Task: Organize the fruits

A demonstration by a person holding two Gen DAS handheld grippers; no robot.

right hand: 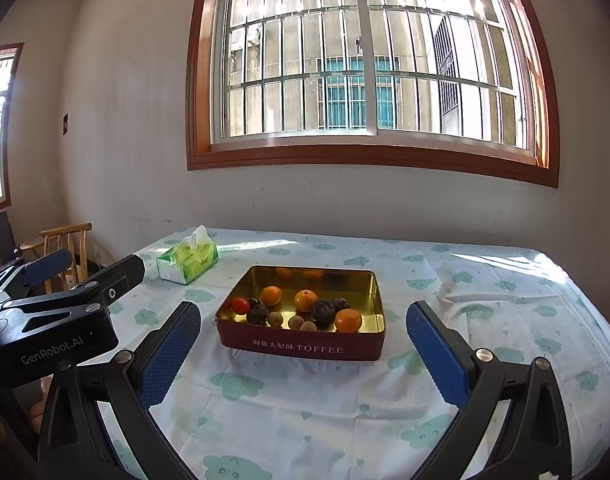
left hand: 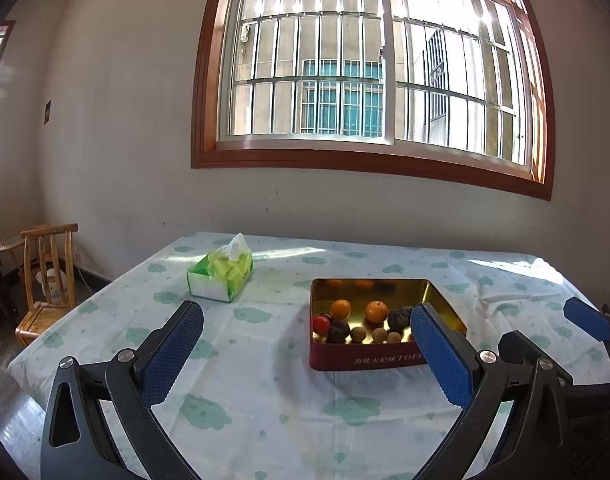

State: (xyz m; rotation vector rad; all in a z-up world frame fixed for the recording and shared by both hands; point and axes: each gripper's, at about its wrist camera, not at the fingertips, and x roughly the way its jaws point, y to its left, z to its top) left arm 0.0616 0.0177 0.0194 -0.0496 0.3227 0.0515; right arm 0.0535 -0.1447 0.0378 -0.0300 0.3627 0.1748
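Chair [left hand: 45,276] of pale wood stands at the far left beside the table [left hand: 265,420], partly cut off by the table's edge in both views. On the cloud-printed cloth, a green tissue box [right hand: 187,258] sits toward the back left with a white sheet poking up.

The left gripper [left hand: 307,354] hangs above the near part of the table with its blue-padded fingers spread wide and nothing between them. In its own view its right finger covers the tin's near right corner and the end of the lettering on the red wall.

The tin [right hand: 305,350], red outside and gold inside, lies near the middle of the table, ahead of both grippers. All the fruit sits inside it: a small red fruit [right hand: 240,305] at the left, three oranges [right hand: 305,300], dark wrinkled fruits [right hand: 323,312] whose kind is hard to make out, and three small brown round ones [right hand: 295,322] along the near wall. The gold back wall mirrors some of the fruit.

The right gripper [right hand: 303,354] is likewise wide apart and holds nothing, hovering short of the tin. Only one blue finger and its black arm show at the right edge of the left view.
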